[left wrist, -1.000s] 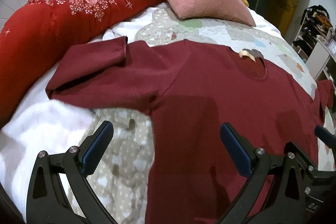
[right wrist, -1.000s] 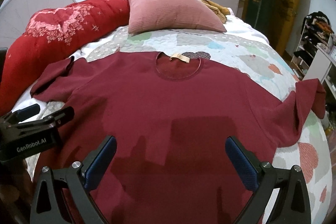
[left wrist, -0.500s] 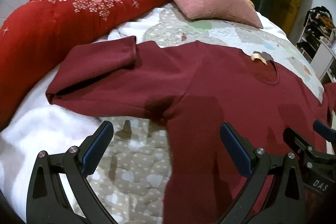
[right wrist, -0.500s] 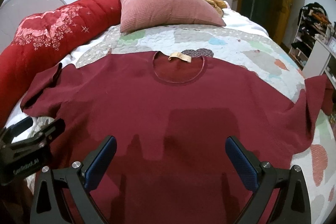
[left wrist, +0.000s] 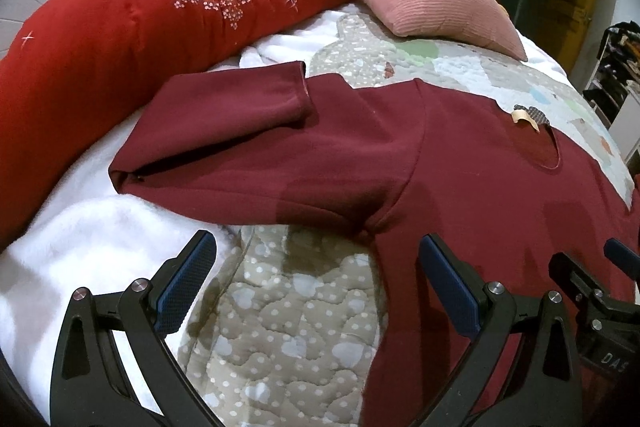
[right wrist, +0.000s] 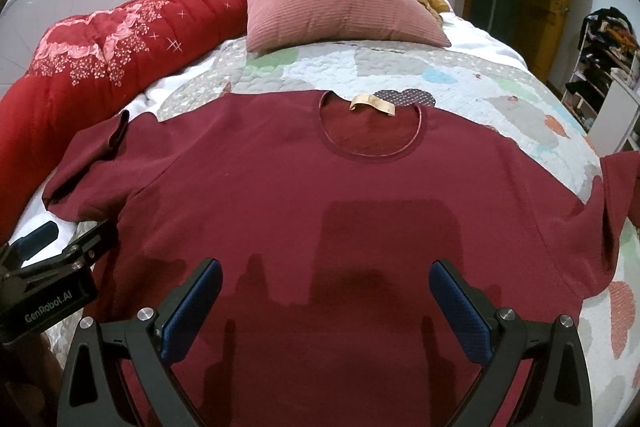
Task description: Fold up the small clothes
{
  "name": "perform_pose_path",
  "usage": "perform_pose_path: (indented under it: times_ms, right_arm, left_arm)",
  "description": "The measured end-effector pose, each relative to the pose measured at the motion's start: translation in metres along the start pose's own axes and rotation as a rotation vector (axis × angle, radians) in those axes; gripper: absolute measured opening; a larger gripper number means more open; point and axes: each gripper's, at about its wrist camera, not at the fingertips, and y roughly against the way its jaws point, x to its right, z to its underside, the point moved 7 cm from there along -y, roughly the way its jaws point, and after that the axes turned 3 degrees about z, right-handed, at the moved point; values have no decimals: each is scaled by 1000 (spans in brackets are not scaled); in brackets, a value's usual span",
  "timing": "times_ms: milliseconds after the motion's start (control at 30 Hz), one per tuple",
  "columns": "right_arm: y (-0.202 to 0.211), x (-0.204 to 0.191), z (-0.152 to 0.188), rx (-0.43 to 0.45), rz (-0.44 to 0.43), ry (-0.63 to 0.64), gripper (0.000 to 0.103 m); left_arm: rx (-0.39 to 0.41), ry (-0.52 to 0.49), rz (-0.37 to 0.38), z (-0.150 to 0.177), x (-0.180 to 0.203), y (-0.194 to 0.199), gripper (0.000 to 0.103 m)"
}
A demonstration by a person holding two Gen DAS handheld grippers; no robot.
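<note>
A dark red long-sleeved shirt [right wrist: 304, 195] lies spread flat, front up, on the quilted bed, its collar and tan label [right wrist: 372, 103] at the far side. Its left sleeve [left wrist: 248, 131] is doubled back on itself, cuff toward the collar. Its right sleeve [right wrist: 616, 195] hangs bunched at the bed's right edge. My left gripper [left wrist: 316, 283] is open and empty, above the quilt just below the left armpit seam. My right gripper [right wrist: 326, 303] is open and empty, above the shirt's lower chest. The left gripper also shows at the left edge of the right wrist view [right wrist: 52, 267].
A long red floral bolster [left wrist: 140, 19] runs along the bed's left side. A pink ribbed pillow [right wrist: 340, 7] lies at the head. White fleece [left wrist: 80, 239] lies under the left sleeve. A shelf rack [right wrist: 604, 63] stands right of the bed.
My left gripper has moved left, off the shirt body toward the folded left sleeve and armpit. My right gripper has shifted slightly left and closer over the chest. The shirt has not moved.
</note>
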Motion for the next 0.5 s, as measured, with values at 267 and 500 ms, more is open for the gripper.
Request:
perform_pose_path:
  times_ms: [267, 500]
  right_arm:
    - [-3, -13, -5, -3, -27, 21, 103]
    - [-6, -27, -11, 7, -44, 43, 101]
  left_arm:
    - [-1, 26, 9, -3, -8, -1, 102]
    - [-3, 50, 5, -5, -17, -2, 102]
